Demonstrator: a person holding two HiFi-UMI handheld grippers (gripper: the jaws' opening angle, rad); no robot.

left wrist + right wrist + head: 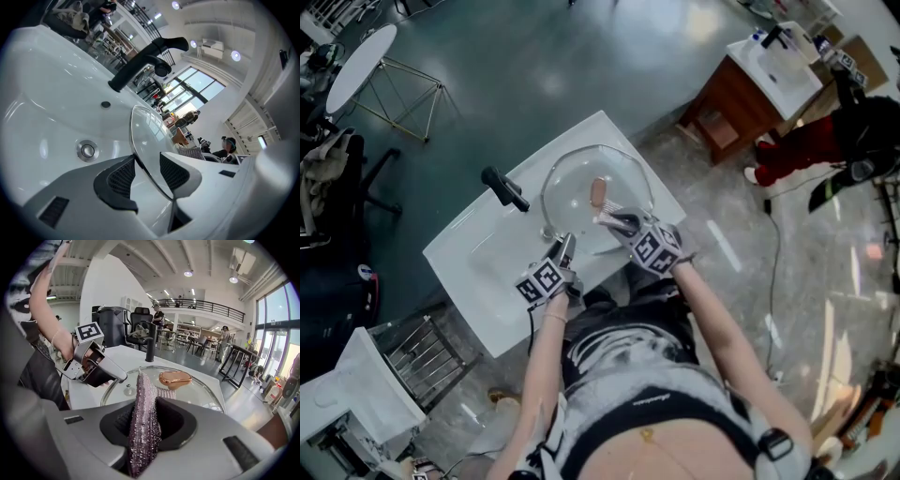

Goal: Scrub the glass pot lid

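My left tongs (146, 163): clamped on rim of glass pot lid (146, 133), over sink (47, 117). My right tongs (145, 414): closed on purple scrubbing cloth (143, 432), beside copper knob (174, 378).

Lid (572, 187) over sink (473, 258), faucet (504, 187) at lid's left

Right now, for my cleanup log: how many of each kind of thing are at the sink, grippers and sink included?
Grippers: 2 (left gripper, right gripper)
Glass pot lid: 1
Scrubbing cloth: 1
Faucet: 1
Sink: 1
Total: 6
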